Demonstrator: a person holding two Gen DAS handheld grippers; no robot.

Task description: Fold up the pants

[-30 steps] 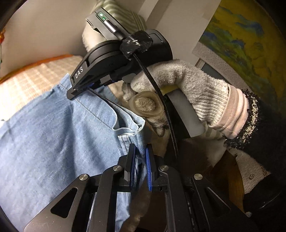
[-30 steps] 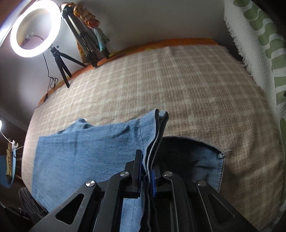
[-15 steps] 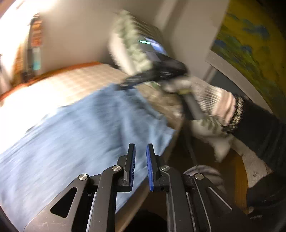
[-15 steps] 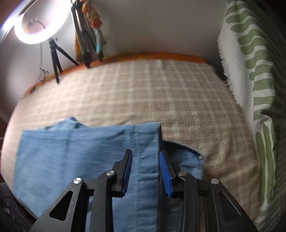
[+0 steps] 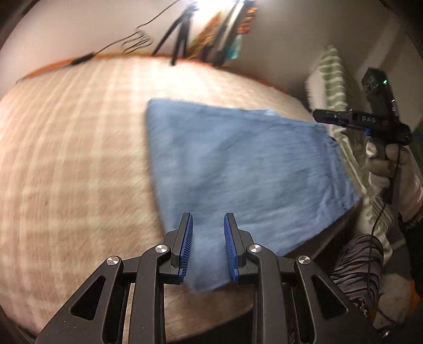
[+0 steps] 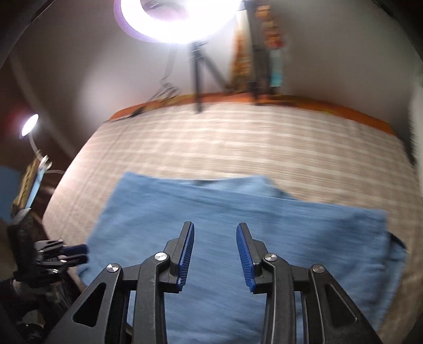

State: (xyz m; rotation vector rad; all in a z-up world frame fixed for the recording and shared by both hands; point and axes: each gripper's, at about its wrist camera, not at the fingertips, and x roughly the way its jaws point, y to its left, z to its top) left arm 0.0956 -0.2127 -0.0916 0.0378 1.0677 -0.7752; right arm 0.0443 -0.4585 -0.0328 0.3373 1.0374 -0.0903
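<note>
Both grippers hang with jaws apart and empty above the folded jeans on the bed.

The left gripper [image 5: 208,243] has just been opening; nothing sits between its blue pads, and the right gripper [image 6: 214,254] stands wider, also gripping nothing. The denim jeans [image 5: 238,169] lie flat below as a folded block on the checked bedspread [image 5: 74,148], their near corner at the bed's near edge. Motion blur smears the cloth, so seams and fold layers are hard to make out. Wide bare bedspread stretches beyond the jeans toward the ring light [image 6: 171,18] and tripod [image 6: 198,71]. A green-striped throw [image 5: 333,79] borders the right side.
</note>
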